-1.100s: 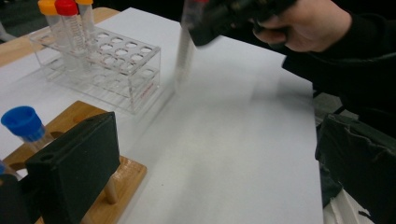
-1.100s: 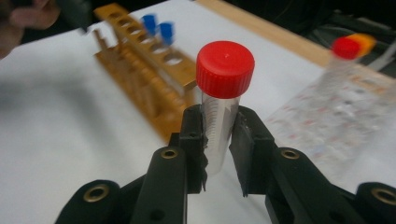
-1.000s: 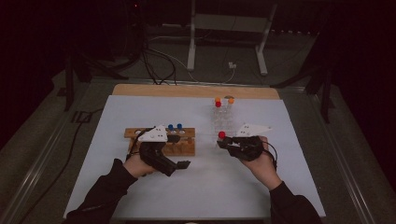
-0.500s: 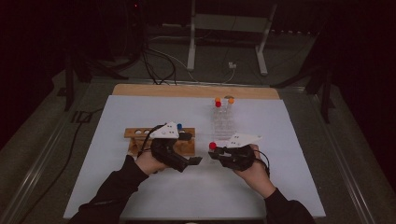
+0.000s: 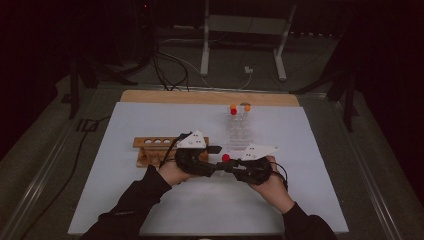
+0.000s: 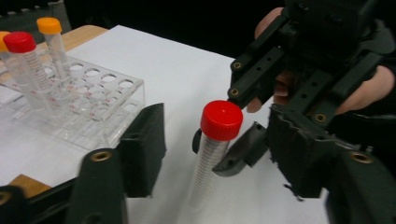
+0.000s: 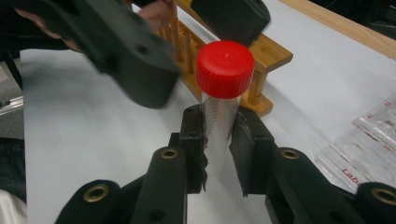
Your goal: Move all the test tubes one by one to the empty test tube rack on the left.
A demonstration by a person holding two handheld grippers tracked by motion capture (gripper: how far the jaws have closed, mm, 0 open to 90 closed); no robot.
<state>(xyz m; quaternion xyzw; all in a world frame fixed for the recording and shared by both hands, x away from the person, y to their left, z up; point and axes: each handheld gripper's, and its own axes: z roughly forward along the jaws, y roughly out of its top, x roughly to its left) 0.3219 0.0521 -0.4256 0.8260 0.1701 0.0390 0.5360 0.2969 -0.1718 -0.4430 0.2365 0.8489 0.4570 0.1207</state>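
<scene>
While the clear plastic rack beyond the left gripper held three capped tubes, the wooden rack just behind that gripper stood empty. The right gripper was clenched on a red-capped tube, upright. Compared with a second earlier, both grippers had drawn together; the left jaws, just closing, flanked the cap without pressing it.
</scene>
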